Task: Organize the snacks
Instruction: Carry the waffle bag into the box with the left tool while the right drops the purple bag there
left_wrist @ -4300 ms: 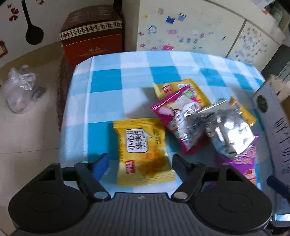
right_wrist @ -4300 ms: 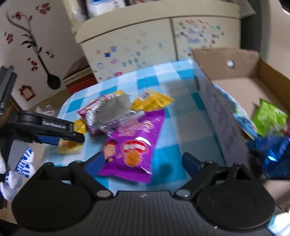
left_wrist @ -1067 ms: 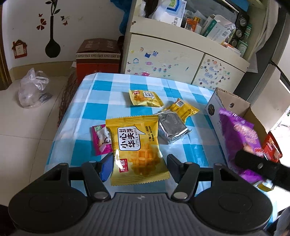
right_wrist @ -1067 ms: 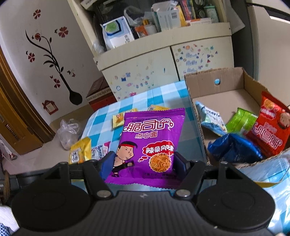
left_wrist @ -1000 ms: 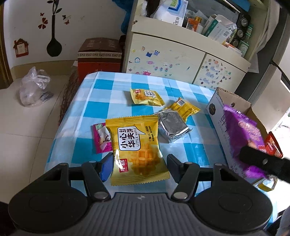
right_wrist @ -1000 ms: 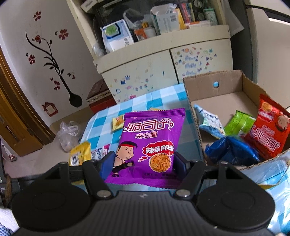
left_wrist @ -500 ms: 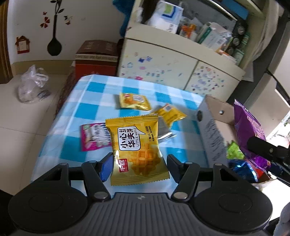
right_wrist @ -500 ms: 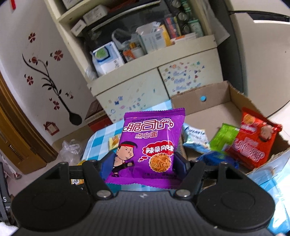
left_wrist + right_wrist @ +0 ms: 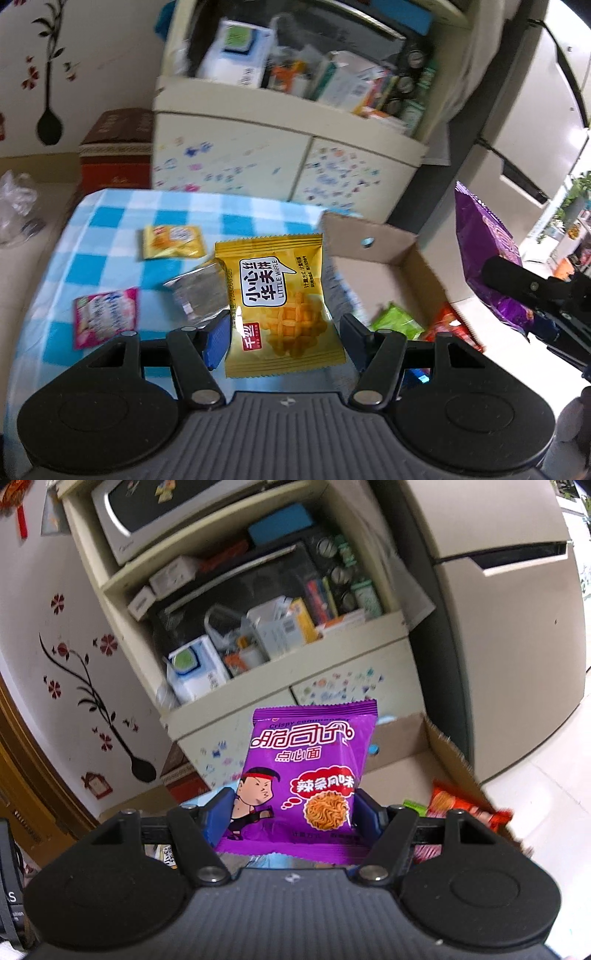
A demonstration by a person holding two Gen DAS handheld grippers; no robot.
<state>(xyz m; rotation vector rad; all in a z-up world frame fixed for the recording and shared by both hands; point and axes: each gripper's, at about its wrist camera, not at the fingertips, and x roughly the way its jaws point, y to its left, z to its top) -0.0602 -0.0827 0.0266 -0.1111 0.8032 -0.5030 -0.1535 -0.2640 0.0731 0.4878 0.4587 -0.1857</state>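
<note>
My left gripper [image 9: 282, 338] is shut on a yellow waffle packet [image 9: 277, 299] and holds it in the air over the table's right side, next to the open cardboard box [image 9: 388, 240]. My right gripper [image 9: 293, 818] is shut on a purple noodle snack bag [image 9: 306, 775], raised above the box [image 9: 443, 746]; the bag also shows in the left wrist view [image 9: 487, 266]. A small yellow packet [image 9: 171, 242], a silver packet [image 9: 199, 291] and a pink packet [image 9: 105, 317] lie on the blue checked tablecloth [image 9: 103, 221].
Green [image 9: 397, 321] and red [image 9: 450, 328] snack bags lie in the box. A cream cabinet [image 9: 288, 162] with cluttered shelves stands behind the table. A red-brown carton [image 9: 118, 155] and a plastic bag [image 9: 16, 206] sit on the floor at the left.
Both grippers have risen and tilted up while still holding their packets. The left one has swung right toward the box; the right one now looks at the cabinet shelves above the box.
</note>
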